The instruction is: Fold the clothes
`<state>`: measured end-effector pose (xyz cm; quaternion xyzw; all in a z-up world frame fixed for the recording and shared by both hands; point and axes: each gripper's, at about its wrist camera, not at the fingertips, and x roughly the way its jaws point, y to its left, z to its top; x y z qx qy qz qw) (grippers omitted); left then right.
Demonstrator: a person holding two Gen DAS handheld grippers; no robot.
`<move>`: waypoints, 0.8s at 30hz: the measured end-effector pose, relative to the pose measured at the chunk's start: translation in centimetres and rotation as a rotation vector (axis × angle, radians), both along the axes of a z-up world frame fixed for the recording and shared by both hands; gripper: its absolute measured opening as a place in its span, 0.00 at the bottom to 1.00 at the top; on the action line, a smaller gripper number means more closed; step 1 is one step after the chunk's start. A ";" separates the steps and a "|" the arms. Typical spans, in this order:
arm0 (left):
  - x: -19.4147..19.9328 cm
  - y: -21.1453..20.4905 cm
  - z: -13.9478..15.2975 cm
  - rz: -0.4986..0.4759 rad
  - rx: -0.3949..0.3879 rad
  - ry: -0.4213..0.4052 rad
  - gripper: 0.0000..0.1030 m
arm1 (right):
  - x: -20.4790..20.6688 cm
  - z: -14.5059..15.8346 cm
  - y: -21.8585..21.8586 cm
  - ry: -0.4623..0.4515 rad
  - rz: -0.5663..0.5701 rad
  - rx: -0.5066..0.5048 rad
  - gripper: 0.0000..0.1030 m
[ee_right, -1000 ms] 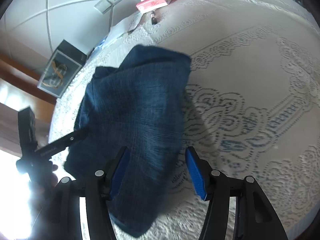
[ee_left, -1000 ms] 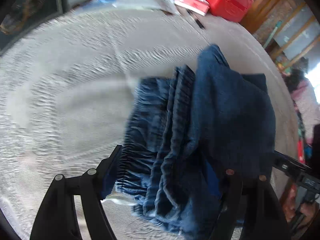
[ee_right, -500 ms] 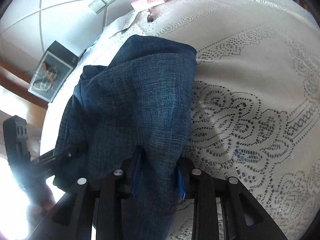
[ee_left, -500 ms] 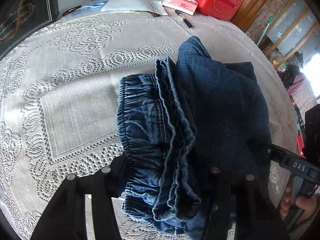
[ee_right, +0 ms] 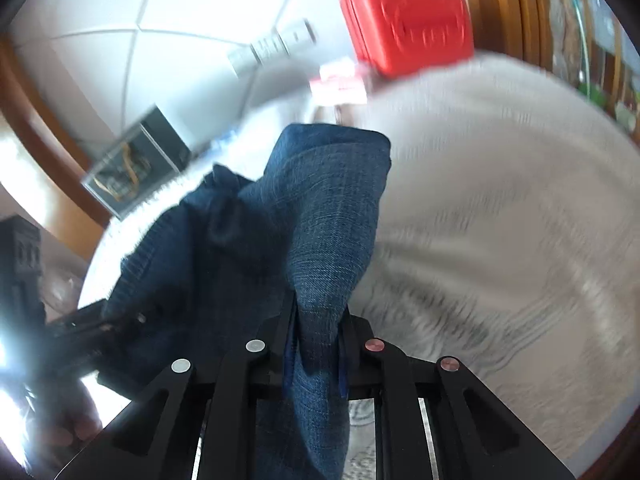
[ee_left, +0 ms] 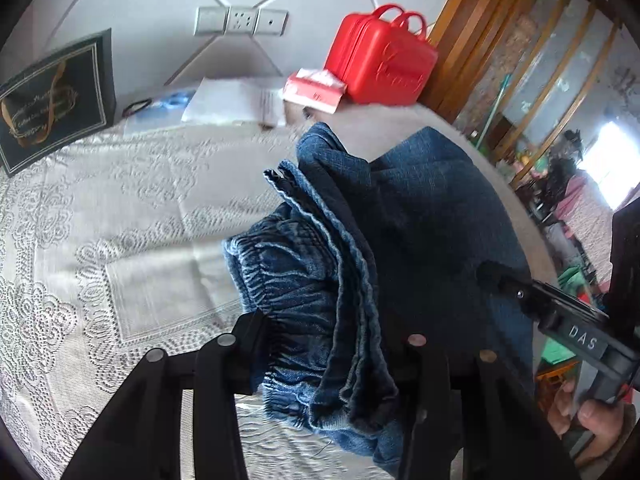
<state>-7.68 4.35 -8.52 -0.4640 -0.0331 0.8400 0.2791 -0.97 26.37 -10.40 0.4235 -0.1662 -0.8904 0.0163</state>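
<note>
Both tools are gripping the folded jeans (ee_left: 400, 240) and appear to be lifting the bundle off the lace-covered worktop (ee_left: 120, 240), well in front of the red case (ee_left: 380, 64). The left tool (ee_left: 332, 344) is pinching the gathered waistband and stacked hems; the right tool (ee_right: 316, 336) is squeezing a dark denim fold. Next, the move is probably calling for carrying both ends level and setting the bundle down flat. The jeans are looking thick, layered and dark blue.

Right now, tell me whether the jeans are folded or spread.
Folded: the jeans lie in stacked layers, waistband beneath, gripped by both tools.
</note>
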 end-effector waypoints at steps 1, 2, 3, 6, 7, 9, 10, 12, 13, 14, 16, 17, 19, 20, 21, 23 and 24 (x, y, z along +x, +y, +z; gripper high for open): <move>0.1 0.5 0.7 0.000 0.007 0.011 0.40 | 0.0 1.2 0.3 0.020 0.000 0.008 0.15; 0.0 1.3 1.2 -0.003 0.016 0.020 0.40 | -0.1 2.3 0.6 0.037 0.001 0.012 0.15; 0.1 2.0 1.6 -0.003 0.022 0.028 0.40 | 0.1 3.2 1.1 0.051 0.000 0.014 0.15; 0.3 4.3 2.7 0.003 0.040 0.050 0.40 | 0.6 5.4 2.4 0.089 0.002 0.027 0.14; 0.4 5.0 3.0 0.010 0.041 0.057 0.40 | 0.6 5.9 3.0 0.099 0.009 0.029 0.14; 0.6 6.5 3.7 0.030 0.041 0.073 0.40 | 0.5 7.0 4.5 0.121 0.031 0.023 0.14; 0.7 7.1 4.0 0.041 0.041 0.079 0.40 | 0.4 7.5 5.4 0.132 0.043 0.021 0.14; 1.0 8.8 5.0 0.076 0.033 0.095 0.40 | 0.0 8.4 7.3 0.150 0.071 0.020 0.14; 1.5 9.6 5.6 0.089 0.029 0.101 0.40 | -0.4 8.7 8.1 0.158 0.089 0.018 0.14; 1.7 10.5 6.1 0.101 0.024 0.107 0.40 | -0.8 9.1 9.0 0.165 0.107 0.016 0.14; 2.1 12.3 7.0 0.125 0.016 0.121 0.40 | -1.7 9.9 10.8 0.176 0.143 0.016 0.13; 2.2 13.2 7.4 0.135 0.016 0.126 0.40 | -2.2 10.3 11.7 0.181 0.159 0.018 0.13; 2.3 14.8 8.1 0.146 0.014 0.132 0.40 | -3.0 11.2 13.7 0.191 0.180 0.020 0.13; 2.3 15.5 8.3 0.148 0.013 0.134 0.40 | -3.3 11.6 14.5 0.195 0.187 0.020 0.13; 2.3 16.1 8.5 0.147 0.011 0.138 0.40 | -3.5 11.9 15.0 0.198 0.190 0.019 0.13; 2.2 17.6 8.8 0.131 0.011 0.149 0.40 | -3.9 12.3 16.4 0.200 0.189 0.024 0.13; 2.2 18.4 8.9 0.123 0.013 0.153 0.40 | -4.0 12.6 17.0 0.201 0.187 0.027 0.13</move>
